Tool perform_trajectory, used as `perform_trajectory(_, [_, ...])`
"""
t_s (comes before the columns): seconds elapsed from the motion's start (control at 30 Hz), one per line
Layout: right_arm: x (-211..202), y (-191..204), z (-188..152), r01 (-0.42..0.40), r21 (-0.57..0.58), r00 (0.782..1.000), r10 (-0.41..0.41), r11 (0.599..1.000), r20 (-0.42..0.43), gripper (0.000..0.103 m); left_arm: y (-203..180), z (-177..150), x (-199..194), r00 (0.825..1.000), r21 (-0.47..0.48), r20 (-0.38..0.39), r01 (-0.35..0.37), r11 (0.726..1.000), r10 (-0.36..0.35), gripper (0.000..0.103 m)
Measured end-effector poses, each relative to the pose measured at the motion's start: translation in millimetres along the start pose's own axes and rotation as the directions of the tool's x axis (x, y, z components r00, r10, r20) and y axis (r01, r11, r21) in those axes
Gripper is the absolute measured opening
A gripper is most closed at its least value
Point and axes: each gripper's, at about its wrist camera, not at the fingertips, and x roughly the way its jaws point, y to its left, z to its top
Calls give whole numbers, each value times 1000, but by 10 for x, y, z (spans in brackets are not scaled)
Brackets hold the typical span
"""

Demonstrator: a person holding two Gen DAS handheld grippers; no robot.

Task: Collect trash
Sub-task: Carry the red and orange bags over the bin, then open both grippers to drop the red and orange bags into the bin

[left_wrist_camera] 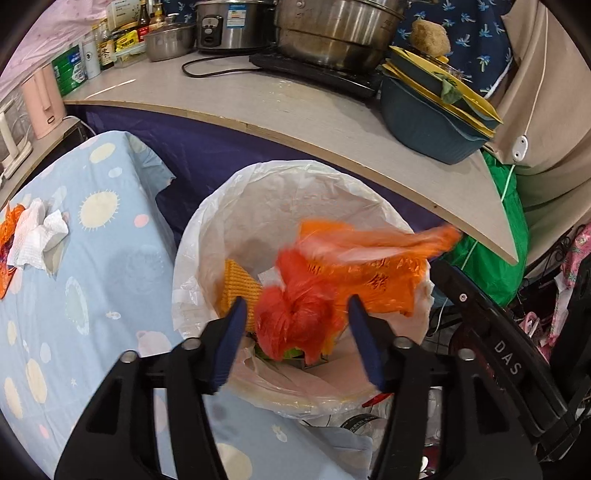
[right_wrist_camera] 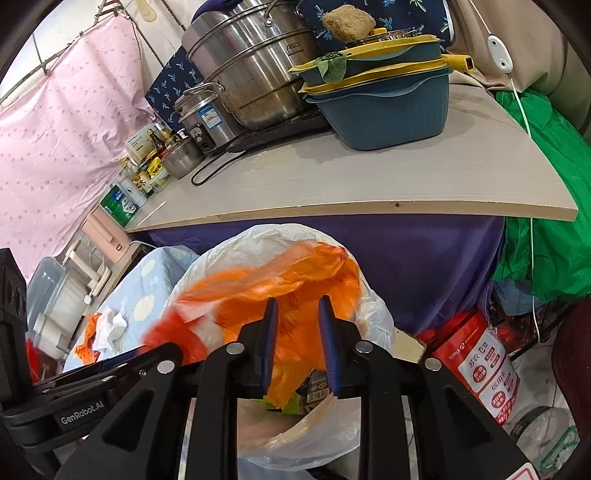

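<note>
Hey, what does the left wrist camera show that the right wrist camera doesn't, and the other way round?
Only the left wrist view shows a yellow waffle-textured piece inside the bin, and the left gripper open, straddling the bag's red bunched end.

Only the right wrist view shows a red canister on the floor right of the bin, a pink curtain, and the right gripper open over the bag.

Both show the orange plastic bag blurred over the white-lined trash bin, crumpled tissue on the blue spotted cloth, and steel pots.
</note>
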Motion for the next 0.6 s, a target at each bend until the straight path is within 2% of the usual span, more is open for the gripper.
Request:
perform_trajectory(0.07, [0, 2, -13, 3, -4, 1000, -3, 1000, 0, 26, 21, 5, -9, 1000, -4, 10, -9, 1000, 9, 65])
perform_trajectory(0.27, [-27, 29, -37, -2, -11, 1000, 2, 1000, 2, 26, 141, -5, -56, 1000, -38, 15, -16, 999, 17, 65])
perform_trajectory(0.4, [-54, 97, -50, -10, -21, 1000, 10, 1000, 4, 32, 233, -29, -117, 999, -63, 22, -23, 998, 24, 65])
perform_trajectory(0.6, [-69, 295, -84, -39, -58, 999, 39, 998, -6, 33, 465, -68, -268, 998, -122, 44, -37, 992, 42, 65])
